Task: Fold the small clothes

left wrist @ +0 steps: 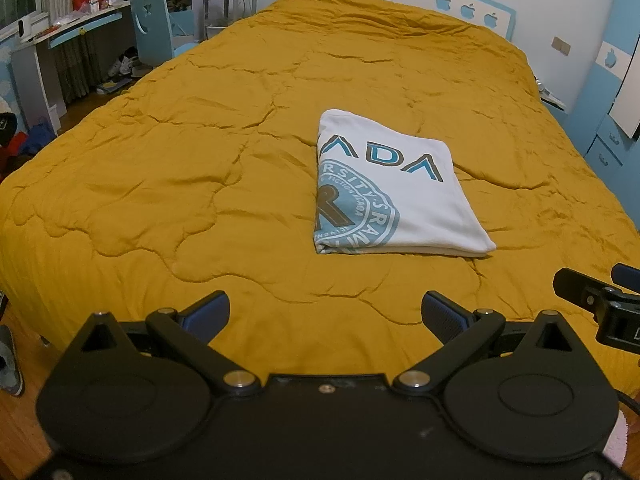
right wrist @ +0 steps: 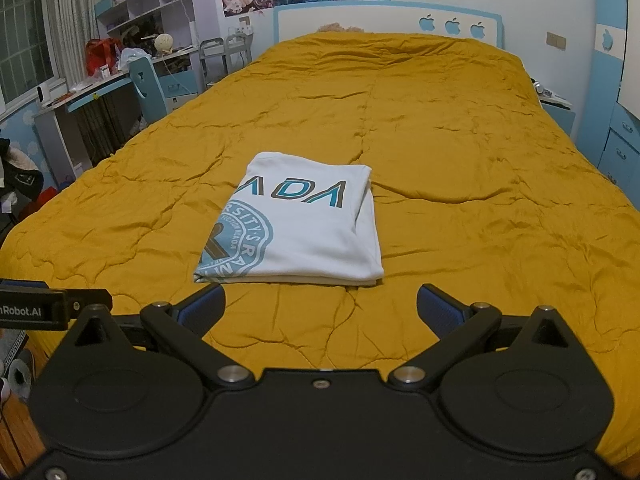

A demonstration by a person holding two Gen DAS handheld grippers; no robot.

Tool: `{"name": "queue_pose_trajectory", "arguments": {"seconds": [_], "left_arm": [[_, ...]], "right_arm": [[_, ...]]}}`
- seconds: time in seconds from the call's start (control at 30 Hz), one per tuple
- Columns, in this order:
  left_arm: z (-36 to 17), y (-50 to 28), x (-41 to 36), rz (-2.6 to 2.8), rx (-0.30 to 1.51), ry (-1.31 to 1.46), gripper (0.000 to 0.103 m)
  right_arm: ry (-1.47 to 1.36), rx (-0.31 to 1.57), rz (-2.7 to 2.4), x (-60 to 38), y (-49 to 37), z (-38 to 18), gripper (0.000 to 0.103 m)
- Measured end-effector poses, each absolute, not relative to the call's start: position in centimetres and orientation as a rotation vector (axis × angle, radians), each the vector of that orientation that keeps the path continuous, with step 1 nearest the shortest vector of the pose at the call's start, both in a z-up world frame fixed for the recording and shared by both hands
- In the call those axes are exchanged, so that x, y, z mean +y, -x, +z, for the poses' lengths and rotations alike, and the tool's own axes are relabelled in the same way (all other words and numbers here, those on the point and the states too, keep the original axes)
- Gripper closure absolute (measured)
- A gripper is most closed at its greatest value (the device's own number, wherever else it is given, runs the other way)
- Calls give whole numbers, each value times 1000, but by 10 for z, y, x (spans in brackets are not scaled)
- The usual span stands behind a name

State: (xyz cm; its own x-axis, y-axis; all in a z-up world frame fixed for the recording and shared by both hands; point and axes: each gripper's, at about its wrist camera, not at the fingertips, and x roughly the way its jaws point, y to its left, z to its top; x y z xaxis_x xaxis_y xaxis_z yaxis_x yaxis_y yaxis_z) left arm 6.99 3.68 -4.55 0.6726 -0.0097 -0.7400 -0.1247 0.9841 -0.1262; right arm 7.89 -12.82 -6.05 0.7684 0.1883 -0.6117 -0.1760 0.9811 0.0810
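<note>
Bed (left wrist: 160,160): both tools wide, empty.

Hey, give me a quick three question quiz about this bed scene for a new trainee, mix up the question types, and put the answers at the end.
1. True or false: the white T-shirt lies folded into a compact rectangle on the mustard quilt.
2. Multiple choice: how do the left tool and right tool stand? A) both open and holding nothing; B) both shut on the shirt; C) left shut, right open.
3. Fill in: the large letters showing on top of the shirt read "___".

Key: 1 true. 2 A. 3 ADA.
</note>
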Motion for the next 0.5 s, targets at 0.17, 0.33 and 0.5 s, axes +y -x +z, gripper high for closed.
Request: {"name": "queue_pose_trajectory", "arguments": {"seconds": [0.17,0.33,0.5], "left_arm": [[-45,-67,33,70,813,151,0],[-46,-67,35,60,819,176,0],[-44,-67,37,47,798,193,0]], "right_arm": [[-15,669,199,-128,-78,-62,0],[-14,670,198,-128,-78,-63,0],[-11,671,200,-127,-78,-62,0]]}}
